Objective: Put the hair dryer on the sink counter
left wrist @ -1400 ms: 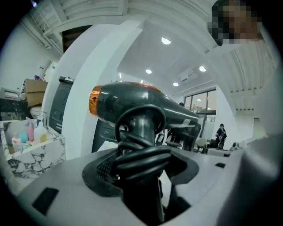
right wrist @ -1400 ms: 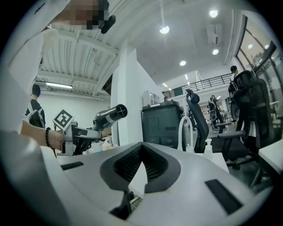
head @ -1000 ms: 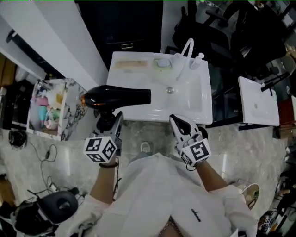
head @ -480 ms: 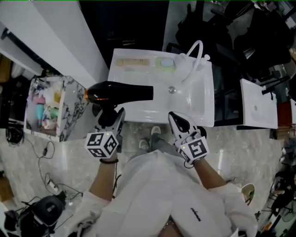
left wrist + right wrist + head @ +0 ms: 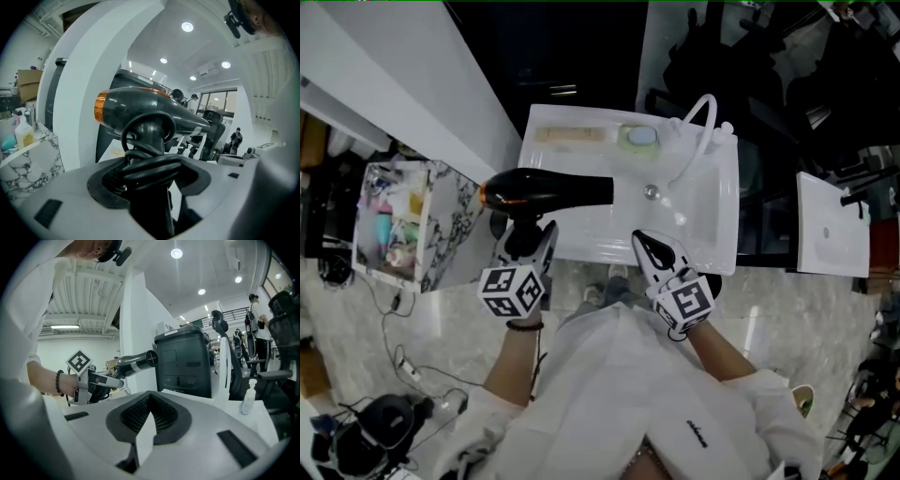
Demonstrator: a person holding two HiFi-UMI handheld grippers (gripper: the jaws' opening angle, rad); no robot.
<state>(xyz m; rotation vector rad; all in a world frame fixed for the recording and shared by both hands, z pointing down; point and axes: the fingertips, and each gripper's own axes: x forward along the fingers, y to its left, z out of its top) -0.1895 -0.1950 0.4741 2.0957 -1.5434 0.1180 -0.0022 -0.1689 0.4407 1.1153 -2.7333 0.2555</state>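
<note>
A black hair dryer point(image 5: 548, 190) with an orange rear ring hangs level over the left end of the white sink counter point(image 5: 581, 242), nozzle pointing right. My left gripper point(image 5: 525, 246) is shut on its handle, which has the cord wound round it point(image 5: 145, 164). In the right gripper view the hair dryer point(image 5: 136, 363) and the left gripper point(image 5: 93, 380) show at the left. My right gripper point(image 5: 654, 248) sits at the counter's front edge, jaws together with nothing between them point(image 5: 150, 397).
The basin has a drain point(image 5: 652, 192) and a white faucet with hose point(image 5: 701, 117) at the back right. A soap dish point(image 5: 639, 137) and a tan strip point(image 5: 572, 136) lie along the back edge. A marble-patterned box of toiletries point(image 5: 394, 225) stands left of the sink.
The head view has drifted a little. Both grippers and the hair dryer keep nearly the same place relative to the sink.
</note>
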